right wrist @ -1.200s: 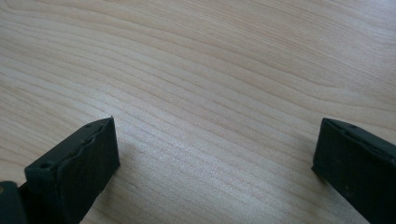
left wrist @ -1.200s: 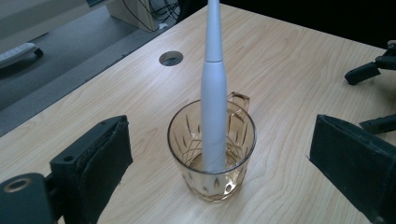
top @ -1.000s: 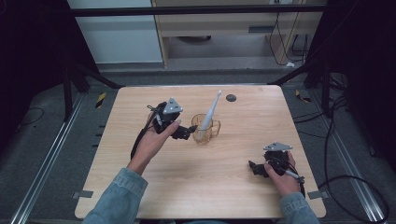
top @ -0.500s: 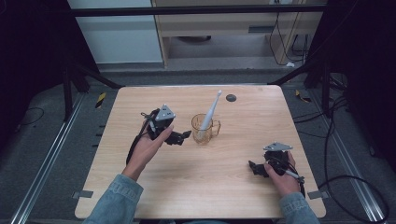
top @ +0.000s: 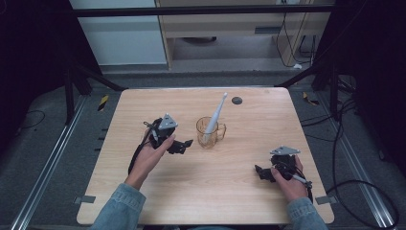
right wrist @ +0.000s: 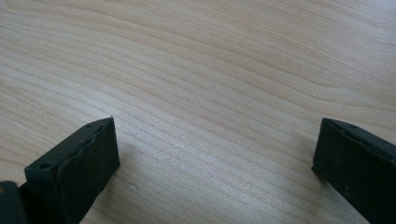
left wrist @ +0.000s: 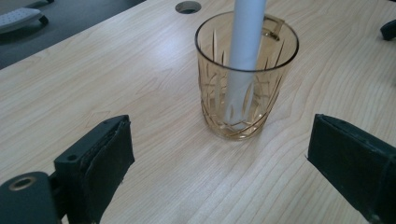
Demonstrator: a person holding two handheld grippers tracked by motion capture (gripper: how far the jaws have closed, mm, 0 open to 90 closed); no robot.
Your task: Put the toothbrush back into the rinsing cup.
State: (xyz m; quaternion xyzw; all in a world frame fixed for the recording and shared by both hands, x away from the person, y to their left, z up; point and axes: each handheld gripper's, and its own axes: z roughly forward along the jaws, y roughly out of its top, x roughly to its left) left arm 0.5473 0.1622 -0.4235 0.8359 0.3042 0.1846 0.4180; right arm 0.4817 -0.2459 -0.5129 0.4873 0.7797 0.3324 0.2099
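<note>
An amber cut-glass cup [top: 209, 132] with a handle stands upright near the table's middle. A white toothbrush [top: 216, 114] leans in it, head up and tilted to the far right. My left gripper [top: 182, 145] is open just left of the cup, apart from it. In the left gripper view the cup [left wrist: 245, 74] stands ahead between the spread jaws, with the white toothbrush handle [left wrist: 243, 56] inside. My right gripper [top: 263, 172] rests open at the table's near right. In the right gripper view its gripper [right wrist: 215, 163] has bare wood between its jaws.
The wooden table [top: 143, 196] has a dark round hole [top: 236, 100] at its far edge, seen as a grommet hole [left wrist: 188, 6] in the left gripper view. Black frame bars, cables and a grey floor surround the table.
My left gripper has drawn back to the left and toward me, away from the cup, with its jaws open. The cup, toothbrush and right gripper have stayed put.
</note>
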